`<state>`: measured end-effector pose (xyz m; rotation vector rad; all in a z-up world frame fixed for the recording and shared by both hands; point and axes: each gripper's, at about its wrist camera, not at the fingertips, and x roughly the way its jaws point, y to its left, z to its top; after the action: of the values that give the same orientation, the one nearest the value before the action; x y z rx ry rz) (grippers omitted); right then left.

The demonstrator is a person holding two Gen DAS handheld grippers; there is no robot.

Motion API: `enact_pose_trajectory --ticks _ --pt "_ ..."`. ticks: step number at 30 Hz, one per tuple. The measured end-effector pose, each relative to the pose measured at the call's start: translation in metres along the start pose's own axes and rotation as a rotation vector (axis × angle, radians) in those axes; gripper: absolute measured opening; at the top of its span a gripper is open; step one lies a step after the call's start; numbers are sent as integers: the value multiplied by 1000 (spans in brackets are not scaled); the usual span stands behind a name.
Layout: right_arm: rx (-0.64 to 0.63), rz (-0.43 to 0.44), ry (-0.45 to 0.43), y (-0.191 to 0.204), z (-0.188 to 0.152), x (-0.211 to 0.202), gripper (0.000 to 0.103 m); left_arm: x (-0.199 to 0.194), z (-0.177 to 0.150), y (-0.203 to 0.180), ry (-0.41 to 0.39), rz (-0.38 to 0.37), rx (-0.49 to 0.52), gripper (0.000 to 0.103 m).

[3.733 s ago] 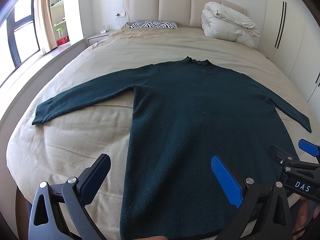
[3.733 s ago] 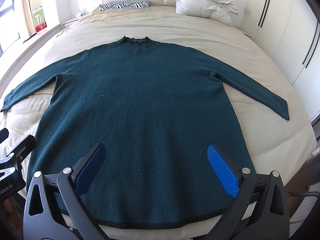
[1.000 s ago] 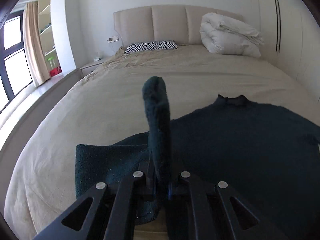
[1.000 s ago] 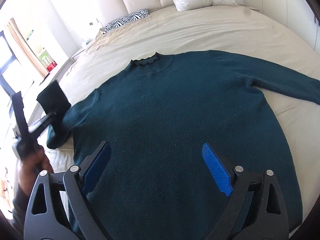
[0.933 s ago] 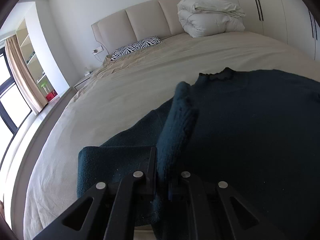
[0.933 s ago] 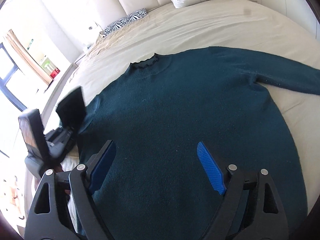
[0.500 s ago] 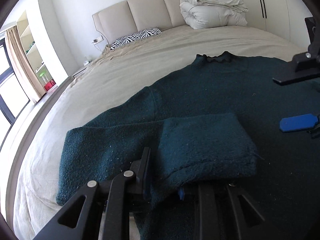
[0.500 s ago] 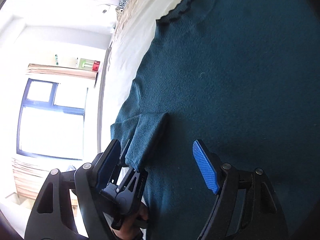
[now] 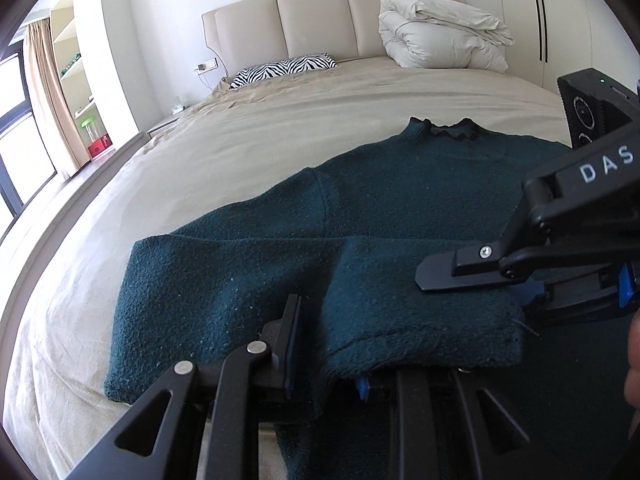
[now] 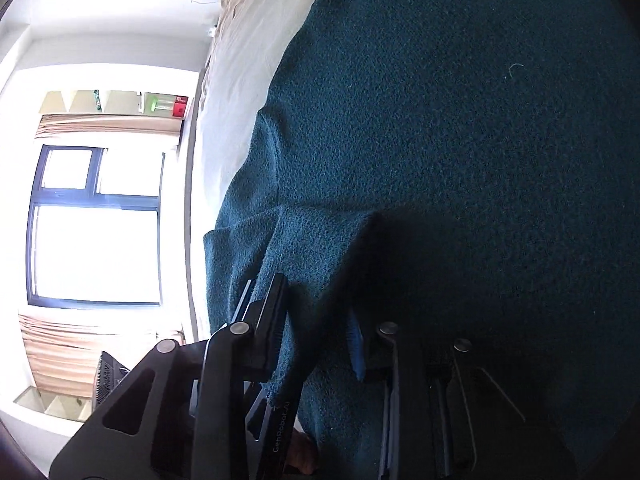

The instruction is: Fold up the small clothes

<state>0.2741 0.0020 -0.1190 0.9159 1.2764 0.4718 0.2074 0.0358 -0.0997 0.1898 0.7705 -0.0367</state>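
Observation:
A dark teal sweater [image 9: 400, 200] lies flat on the beige bed [image 9: 280, 120]. Its left sleeve [image 9: 224, 280] is folded back across the body, with the cuff [image 9: 432, 332] lying on the chest. My left gripper [image 9: 326, 350] holds the cuff between its jaws, partly opened. My right gripper [image 9: 524, 288] reaches in from the right and closes on the cuff's far end. In the right wrist view the right gripper [image 10: 320, 336] has the sleeve fabric [image 10: 304, 248] between its jaws, and the sweater body [image 10: 480, 120] fills the frame.
A zebra pillow [image 9: 284, 68] and a folded white duvet [image 9: 440, 40] lie at the padded headboard [image 9: 320, 20]. A window [image 10: 96, 224] and curtains are on the left. White wardrobes [image 9: 560, 20] stand on the right.
The left gripper carried the left sleeve up and over and laid it across the sweater body. The right gripper has swung in low to the cuff and narrowed around it.

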Motion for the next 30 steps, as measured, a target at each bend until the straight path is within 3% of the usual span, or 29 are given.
enact_pose_trajectory --ticks 3,5,7,11,13,18,22,30 --pt "-120 -105 -63 18 -6 -1 8 -2 1 3 -8 -12 -16 40" --pt "-203 -179 -109 34 -6 -12 7 -11 2 7 -33 -23 -34 49" --pt "-271 -241 -160 48 -2 -29 7 -23 3 16 -61 -36 -82 52" --pt "-322 -341 -257 55 17 -70 7 -41 5 54 -85 -130 -250 54" --pt "-328 -395 -292 47 29 -93 7 -40 6 79 -75 -179 -349 53" --pt "-283 -520 -336 -2 50 -157 6 -28 13 132 -61 -258 -541 37" --pt "-210 -550 -348 -50 57 -196 6 -19 25 145 -62 -303 -588 33" --pt "-162 -565 -355 -82 58 -197 6 14 43 128 -14 -425 -598 25"
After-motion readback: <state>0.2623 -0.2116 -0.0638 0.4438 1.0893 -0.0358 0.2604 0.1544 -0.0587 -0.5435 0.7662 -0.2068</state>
